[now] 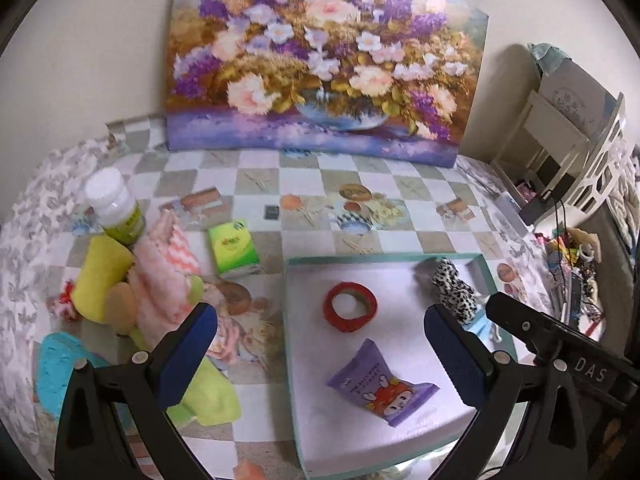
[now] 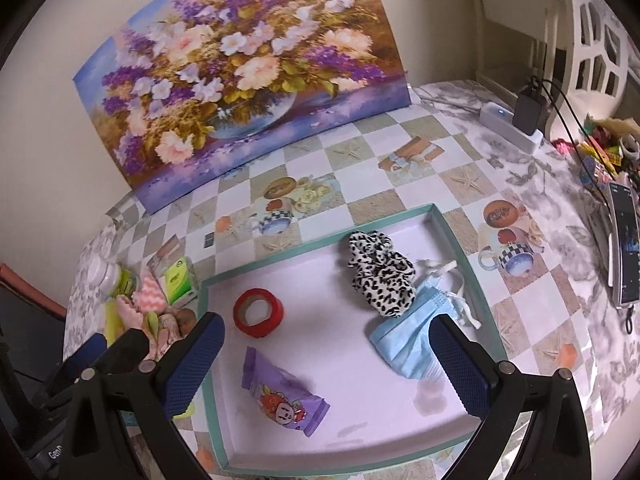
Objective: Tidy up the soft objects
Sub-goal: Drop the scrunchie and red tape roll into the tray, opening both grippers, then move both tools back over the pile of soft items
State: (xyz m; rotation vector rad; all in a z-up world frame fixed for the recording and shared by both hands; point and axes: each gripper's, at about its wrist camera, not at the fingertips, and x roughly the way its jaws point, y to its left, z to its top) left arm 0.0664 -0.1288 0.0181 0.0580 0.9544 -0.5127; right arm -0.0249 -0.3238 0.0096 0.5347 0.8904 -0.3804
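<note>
A white tray with a teal rim lies on the checked table. In it are a red tape roll, a purple snack packet, a leopard-print scrunchie and a blue face mask. Left of the tray is a pile of soft things: pink cloth, yellow sponge, teal cloth, lime cloth. My left gripper is open and empty over the tray's left edge. My right gripper is open and empty above the tray.
A green tissue pack and a white-capped bottle stand by the pile. A flower painting leans on the back wall. A power strip with charger, a phone and clutter sit at the right.
</note>
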